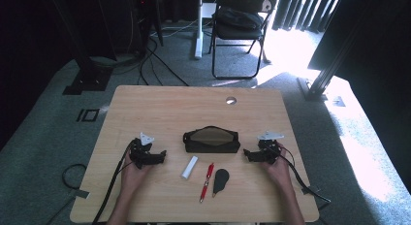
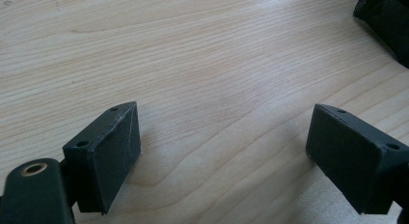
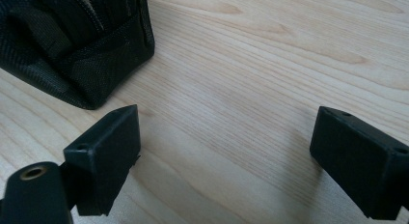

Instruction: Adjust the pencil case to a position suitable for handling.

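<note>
A black fabric pouch [image 1: 211, 139] lies unzipped in the middle of the wooden table [image 1: 194, 101]. In front of it lie a white tube [image 1: 189, 167], a red pen [image 1: 207, 181] and a black oval item [image 1: 220, 181]. My left gripper [image 1: 160, 156] rests on the table left of the pouch, held by a hand, its jaws pointing right and standing open over bare wood [image 2: 222, 151]. My right gripper [image 1: 248, 154] rests right of the pouch, pointing left, open with nothing between its jaws [image 3: 224, 159]. The pouch's end [image 3: 72, 45] lies just beyond its left jaw.
A round cable hole [image 1: 231, 100] sits near the table's far edge. A black folding chair [image 1: 240, 26] stands on the carpet behind the table. Cables trail from both grippers off the front edge. A corner of the pouch [image 2: 388, 21] shows at the upper right in the left gripper view.
</note>
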A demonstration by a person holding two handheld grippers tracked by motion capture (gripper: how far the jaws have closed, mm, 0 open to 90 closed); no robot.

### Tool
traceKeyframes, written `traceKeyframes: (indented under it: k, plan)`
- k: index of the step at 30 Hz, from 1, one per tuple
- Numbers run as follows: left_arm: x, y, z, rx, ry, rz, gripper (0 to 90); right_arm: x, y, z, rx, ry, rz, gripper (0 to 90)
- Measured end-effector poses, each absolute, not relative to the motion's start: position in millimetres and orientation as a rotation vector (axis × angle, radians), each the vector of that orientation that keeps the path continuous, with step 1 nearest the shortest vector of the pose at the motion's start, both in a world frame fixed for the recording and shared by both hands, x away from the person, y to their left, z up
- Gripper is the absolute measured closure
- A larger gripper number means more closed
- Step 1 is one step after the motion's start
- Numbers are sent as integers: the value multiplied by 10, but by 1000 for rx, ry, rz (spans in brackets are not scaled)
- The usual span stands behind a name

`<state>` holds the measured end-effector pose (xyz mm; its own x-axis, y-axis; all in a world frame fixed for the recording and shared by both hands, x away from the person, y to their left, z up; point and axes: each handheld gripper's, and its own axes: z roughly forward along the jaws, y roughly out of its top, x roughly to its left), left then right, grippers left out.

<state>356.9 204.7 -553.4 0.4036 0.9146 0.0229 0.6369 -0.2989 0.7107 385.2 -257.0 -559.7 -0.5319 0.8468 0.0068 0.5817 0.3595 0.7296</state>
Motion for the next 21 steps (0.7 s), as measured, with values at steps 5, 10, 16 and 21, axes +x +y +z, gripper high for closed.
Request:
traceKeyframes:
  k: [5, 10, 16, 21]
  plan:
    - [3570, 2048, -5534, 2042, 1317, 579, 121, 3852, -2570, -5597, 1252, 2256, 982, 103]
    - [3563, 2045, -5534, 2038, 1322, 580, 126, 3856, -2572, -5597, 1225, 2277, 990, 103]
    - [3556, 2047, -5533, 2040, 1319, 581, 127, 3854, -2571, -5590, 1210, 2292, 996, 135]
    - [3547, 2049, -5531, 2037, 1319, 582, 145, 3822, -2560, -5544, 1226, 2303, 980, 254]
